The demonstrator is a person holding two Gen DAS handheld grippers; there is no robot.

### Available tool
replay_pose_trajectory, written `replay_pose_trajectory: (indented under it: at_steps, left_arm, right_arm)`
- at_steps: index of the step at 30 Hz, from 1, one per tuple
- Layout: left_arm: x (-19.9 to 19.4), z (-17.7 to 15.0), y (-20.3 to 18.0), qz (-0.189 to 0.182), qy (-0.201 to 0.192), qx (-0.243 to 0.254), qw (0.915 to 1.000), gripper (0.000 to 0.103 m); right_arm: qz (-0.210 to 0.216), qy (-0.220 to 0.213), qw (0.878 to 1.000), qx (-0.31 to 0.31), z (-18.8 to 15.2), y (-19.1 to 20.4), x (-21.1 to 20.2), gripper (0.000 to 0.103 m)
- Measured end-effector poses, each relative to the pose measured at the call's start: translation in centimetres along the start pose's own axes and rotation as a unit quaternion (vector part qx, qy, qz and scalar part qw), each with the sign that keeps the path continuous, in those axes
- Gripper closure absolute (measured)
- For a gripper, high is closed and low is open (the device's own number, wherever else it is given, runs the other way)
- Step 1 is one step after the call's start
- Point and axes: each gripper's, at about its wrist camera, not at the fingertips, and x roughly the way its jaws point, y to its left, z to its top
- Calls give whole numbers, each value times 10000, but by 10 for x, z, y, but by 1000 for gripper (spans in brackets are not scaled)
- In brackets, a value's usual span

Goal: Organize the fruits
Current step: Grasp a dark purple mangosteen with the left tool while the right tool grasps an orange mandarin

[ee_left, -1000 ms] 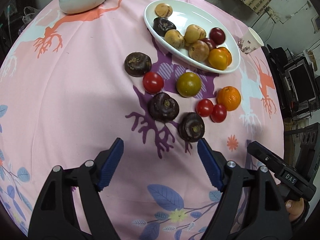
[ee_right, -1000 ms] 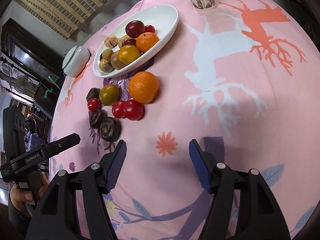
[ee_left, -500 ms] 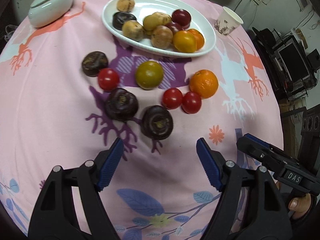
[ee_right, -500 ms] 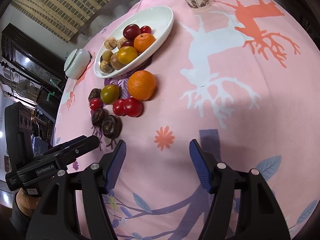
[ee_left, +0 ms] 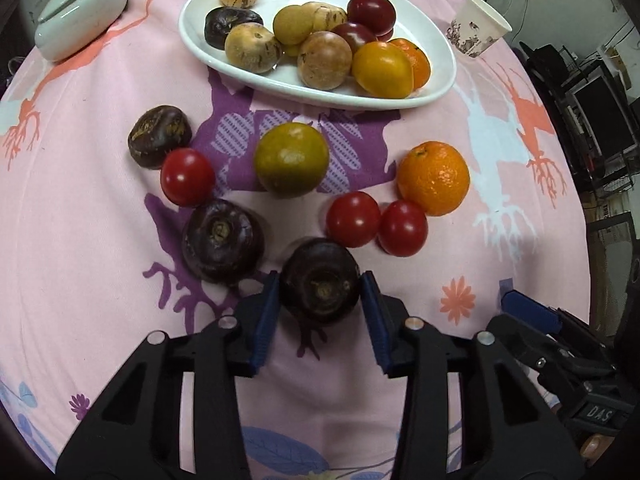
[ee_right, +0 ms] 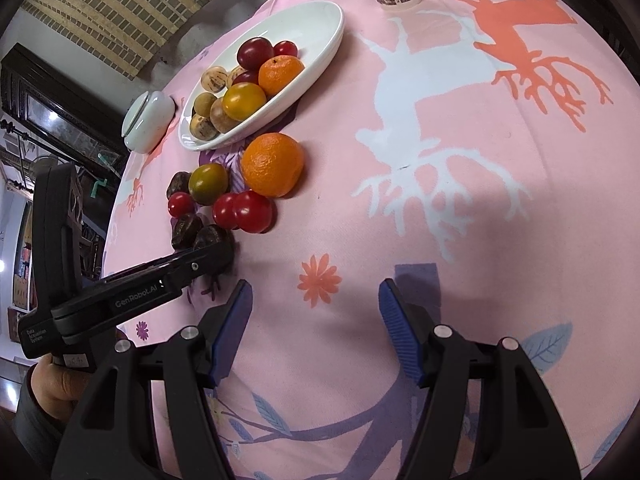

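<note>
My left gripper (ee_left: 320, 292) has its blue pads against both sides of a dark purple fruit (ee_left: 319, 280) that rests on the pink cloth. A second dark purple fruit (ee_left: 223, 240) lies just left of it, a third (ee_left: 159, 136) farther back left. Three red tomatoes (ee_left: 187, 177) (ee_left: 353, 219) (ee_left: 402, 227), a green-yellow fruit (ee_left: 291, 159) and an orange (ee_left: 433, 178) lie loose in front of the white oval plate (ee_left: 440, 80), which holds several fruits. My right gripper (ee_right: 316, 320) is open and empty over bare cloth, right of the left gripper (ee_right: 212, 254).
A paper cup (ee_left: 478, 26) stands right of the plate. A pale lidded dish (ee_left: 80, 16) sits at the back left. The round table's edge drops off to the right, with dark equipment beyond it. The right gripper also shows at the lower right of the left wrist view (ee_left: 532, 314).
My left gripper has moved forward to the nearest dark purple fruit and closed its jaws onto it. The right gripper has stayed open and barely moved.
</note>
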Motion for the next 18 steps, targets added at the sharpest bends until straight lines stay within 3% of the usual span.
replay_pose_trajectory:
  at_steps: [9,18]
  left_arm:
    - [-22,-15,16,-145,-104,-107,9998,62]
    - [-30,-17,27,-188,-160,-155,9996,62]
  right_arm:
    - [33,-213,9986,-487,31,29,4,37]
    - [-406,-189,9961,-764,67,55,48,40]
